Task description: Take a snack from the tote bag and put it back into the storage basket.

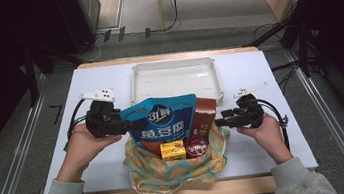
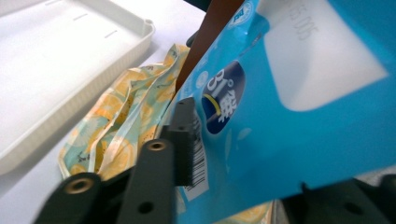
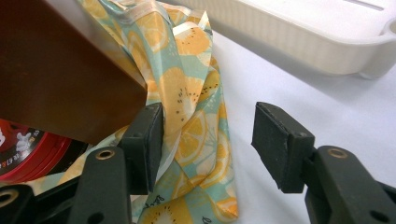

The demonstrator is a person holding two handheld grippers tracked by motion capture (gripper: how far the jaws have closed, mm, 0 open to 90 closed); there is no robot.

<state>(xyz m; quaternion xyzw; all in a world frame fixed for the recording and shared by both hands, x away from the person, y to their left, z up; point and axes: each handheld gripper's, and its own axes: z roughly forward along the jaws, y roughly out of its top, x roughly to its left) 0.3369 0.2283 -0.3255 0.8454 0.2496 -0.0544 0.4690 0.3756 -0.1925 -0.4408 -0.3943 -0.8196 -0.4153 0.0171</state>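
A blue snack pouch (image 1: 163, 121) stands up out of a lemon-print cloth bag (image 1: 180, 174) at the table's front. My left gripper (image 1: 128, 125) is at the pouch's left edge. In the left gripper view, one pad (image 2: 184, 140) presses the pouch (image 2: 280, 116) by its barcode, and the other jaw is mostly hidden behind it. Beside the pouch in the bag are a brown box (image 1: 205, 115), a small yellow box (image 1: 173, 150) and a red round tin (image 1: 196, 146). My right gripper (image 3: 210, 140) is open, with the bag's cloth edge (image 3: 196, 121) loose between its pads, next to the brown box (image 3: 60, 74).
A white empty tray (image 1: 175, 79) lies behind the bag at the middle back of the white table (image 1: 257, 70). Bare tabletop runs along both sides. The table's front edge is just below the bag, where the person's sleeves come in.
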